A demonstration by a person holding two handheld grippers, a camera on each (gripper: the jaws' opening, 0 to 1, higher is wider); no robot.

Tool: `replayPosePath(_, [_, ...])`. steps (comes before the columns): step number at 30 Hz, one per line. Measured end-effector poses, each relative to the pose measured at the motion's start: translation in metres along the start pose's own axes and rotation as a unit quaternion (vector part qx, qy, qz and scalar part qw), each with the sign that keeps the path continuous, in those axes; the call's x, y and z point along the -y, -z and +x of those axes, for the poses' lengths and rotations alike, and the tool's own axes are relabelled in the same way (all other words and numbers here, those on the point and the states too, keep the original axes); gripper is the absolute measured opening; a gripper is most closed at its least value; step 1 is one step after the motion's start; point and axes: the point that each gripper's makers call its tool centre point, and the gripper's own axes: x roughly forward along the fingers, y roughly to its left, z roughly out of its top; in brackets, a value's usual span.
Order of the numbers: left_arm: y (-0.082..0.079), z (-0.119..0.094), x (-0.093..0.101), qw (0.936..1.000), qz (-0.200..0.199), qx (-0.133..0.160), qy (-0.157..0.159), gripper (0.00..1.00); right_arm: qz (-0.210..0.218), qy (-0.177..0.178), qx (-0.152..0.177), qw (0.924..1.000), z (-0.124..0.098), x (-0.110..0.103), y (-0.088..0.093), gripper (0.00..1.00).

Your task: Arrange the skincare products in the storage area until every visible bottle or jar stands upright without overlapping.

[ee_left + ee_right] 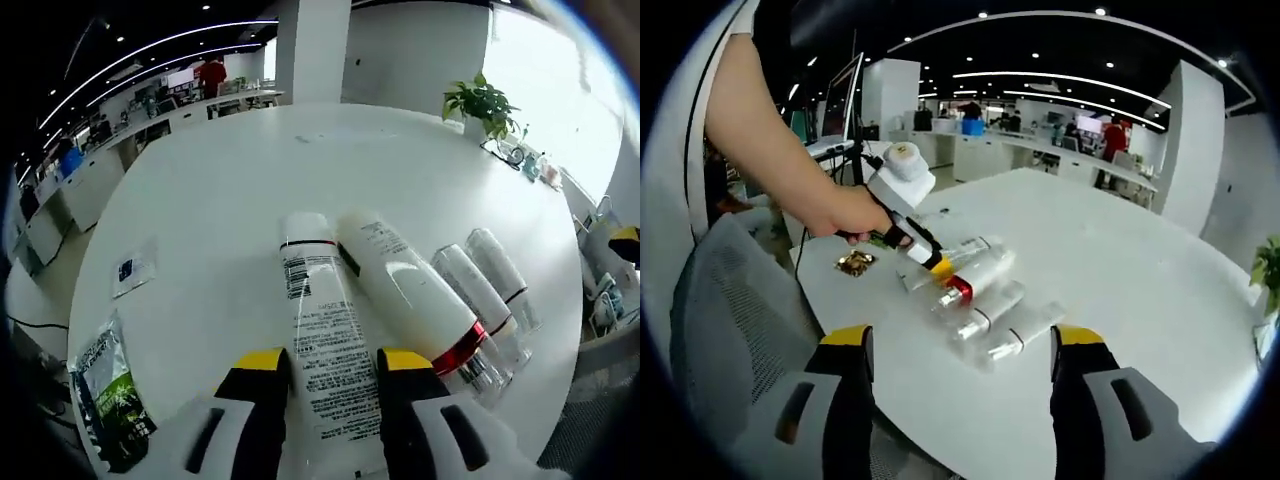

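A lying tube [325, 330] is straddled by the left gripper [332, 375], jaws apart; closing comes next. The right gripper [960, 350], at 6 o'clock, is held wide open.

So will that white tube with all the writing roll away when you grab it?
Probably it could. The white tube is round and lies on its side on the smooth white table, so a nudge might roll it. The bottle with the red band lies right beside it and may stop it that way. The left gripper has a jaw on each side, which should steady it.
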Motion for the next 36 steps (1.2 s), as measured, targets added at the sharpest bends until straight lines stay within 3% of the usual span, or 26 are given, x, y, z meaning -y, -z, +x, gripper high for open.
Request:
replayPosePath(1, [-0.001, -0.001, 0.0, 0.9997, -0.022, 0.002, 0.009, 0.35, -0.001, -0.001, -0.001, 1.0, 0.0, -0.001, 0.001, 0.69])
replayPosePath(4, [-0.001, 0.0, -0.001, 0.9993, -0.034, 0.0, 0.017, 0.33, -0.004, -0.004, -0.004, 1.0, 0.0, -0.002, 0.001, 0.69])
replayPosePath(9, [-0.004, -0.003, -0.003, 0.9954, -0.092, -0.009, 0.026, 0.29, -0.003, -0.002, -0.007, 1.0, 0.0, -0.001, 0.003, 0.68])
replayPosePath(12, [-0.005, -0.003, -0.004, 0.9941, -0.103, -0.014, 0.032, 0.28, -0.005, -0.004, -0.009, 0.9999, 0.001, -0.001, 0.003, 0.67])
replayPosePath(14, [-0.004, -0.005, -0.004, 0.9915, -0.123, -0.018, 0.039, 0.28, -0.006, -0.004, -0.008, 0.9999, 0.001, -0.001, 0.003, 0.67])
replayPosePath(17, [-0.004, -0.011, -0.001, 0.9782, -0.197, -0.019, 0.064, 0.27, -0.008, -0.002, -0.008, 0.9999, 0.001, -0.001, 0.003, 0.68])
replayPosePath(19, [-0.004, -0.012, -0.007, 0.9789, -0.194, -0.02, 0.063, 0.27, -0.009, -0.003, -0.009, 0.9999, 0.001, -0.001, 0.003, 0.68])
replayPosePath(23, [-0.004, -0.017, -0.008, 0.9721, -0.223, -0.017, 0.071, 0.27, -0.012, -0.002, -0.012, 0.9999, 0.001, -0.002, 0.004, 0.68])
replayPosePath(28, [-0.002, -0.026, 0.0, 0.9469, -0.301, -0.025, 0.109, 0.27, -0.012, -0.004, -0.018, 0.9998, 0.002, -0.002, 0.006, 0.68])
replayPosePath(30, [-0.001, -0.029, -0.001, 0.945, -0.307, -0.023, 0.111, 0.27, -0.012, -0.005, -0.017, 0.9998, 0.002, -0.002, 0.006, 0.68])
replayPosePath(36, [-0.005, -0.043, 0.012, 0.9072, -0.392, -0.013, 0.152, 0.27, -0.014, -0.007, -0.019, 0.9997, 0.002, -0.003, 0.006, 0.68])
